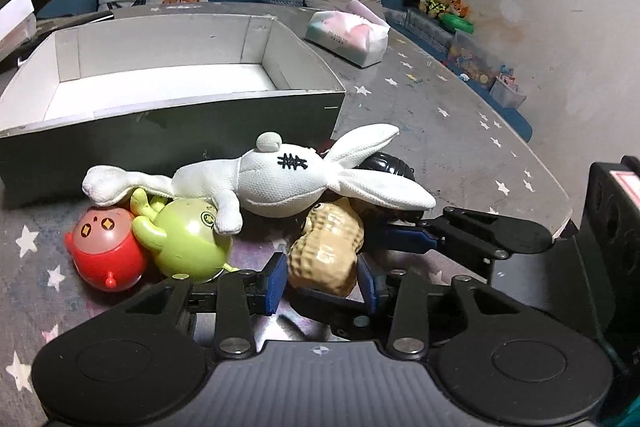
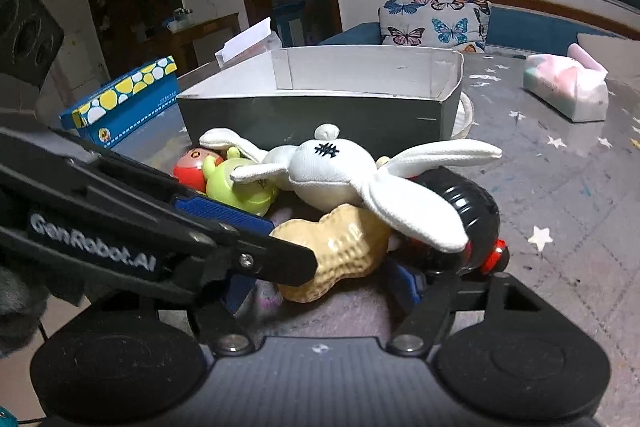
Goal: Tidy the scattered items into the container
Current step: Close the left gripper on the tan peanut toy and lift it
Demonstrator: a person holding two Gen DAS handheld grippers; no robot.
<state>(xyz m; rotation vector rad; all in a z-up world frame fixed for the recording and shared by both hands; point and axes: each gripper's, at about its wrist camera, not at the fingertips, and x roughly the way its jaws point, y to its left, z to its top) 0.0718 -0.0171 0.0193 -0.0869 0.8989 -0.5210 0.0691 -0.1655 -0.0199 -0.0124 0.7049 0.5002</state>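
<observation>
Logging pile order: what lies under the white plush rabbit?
Under the white plush rabbit: green round plastic toy, tan peanut-shaped toy and black ribbed toy. The red round toy sits beside them. Anything deeper is hidden.

Soft cloth against shiny plastic, on a slick table.

Rabbit (image 1: 276, 183): white woven cloth, matt, fine mesh texture, black stitching. Peanut (image 1: 326, 253): tan, glossy, dimpled shell, looks like hard plastic. Green toy (image 1: 192, 241) and red toy (image 1: 106, 253): smooth, shiny plastic. Black wheel (image 2: 468, 215): ribbed, glossy. Box (image 1: 168, 131): cardboard, matt white inside, dull grey outside. Table top (image 1: 460, 147): smooth, reflective star-printed covering. Tissue pack (image 1: 348, 35): thin crinkled plastic wrap. Blue box (image 2: 120, 103): printed card.
</observation>
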